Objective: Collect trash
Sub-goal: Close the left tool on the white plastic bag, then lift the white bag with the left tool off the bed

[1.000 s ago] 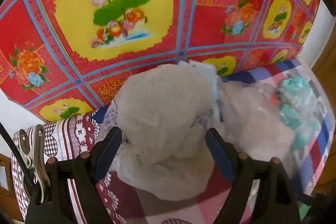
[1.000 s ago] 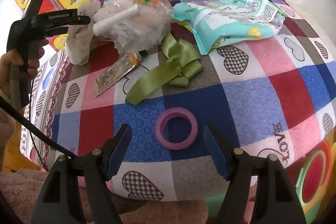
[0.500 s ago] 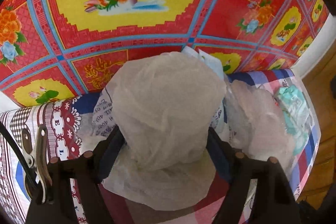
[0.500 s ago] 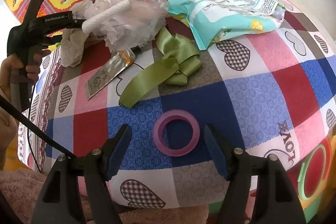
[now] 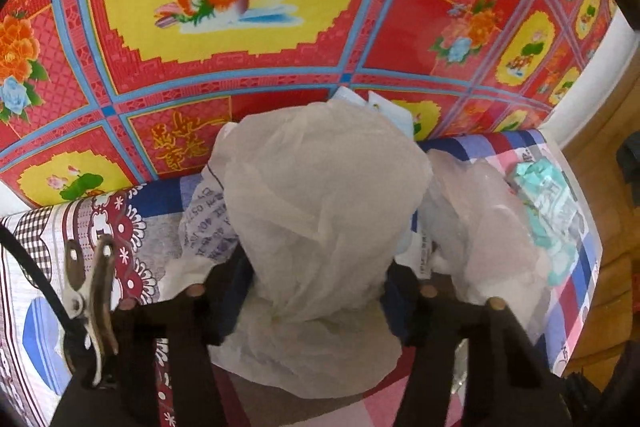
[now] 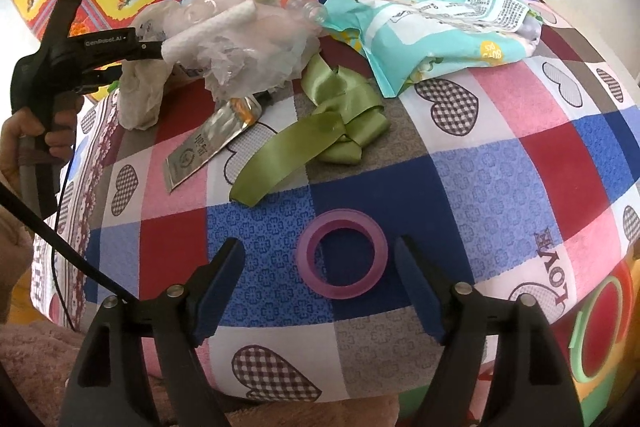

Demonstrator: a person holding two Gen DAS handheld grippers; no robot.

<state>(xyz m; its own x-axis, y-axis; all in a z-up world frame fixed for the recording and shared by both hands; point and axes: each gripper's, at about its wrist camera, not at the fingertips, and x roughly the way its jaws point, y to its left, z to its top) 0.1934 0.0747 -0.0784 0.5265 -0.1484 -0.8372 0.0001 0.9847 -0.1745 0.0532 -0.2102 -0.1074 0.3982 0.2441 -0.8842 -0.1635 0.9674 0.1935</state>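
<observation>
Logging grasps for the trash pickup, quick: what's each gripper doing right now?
Left gripper: jaws just closing around the crumpled white tissue wad, pads against its sides.
Right gripper: open, purple tape ring between the fingers, untouched.

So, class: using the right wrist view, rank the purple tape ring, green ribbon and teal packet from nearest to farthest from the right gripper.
1. purple tape ring: between the right gripper's open fingers.
2. green ribbon: mid-table, left of centre.
3. teal packet: far right edge.
</observation>
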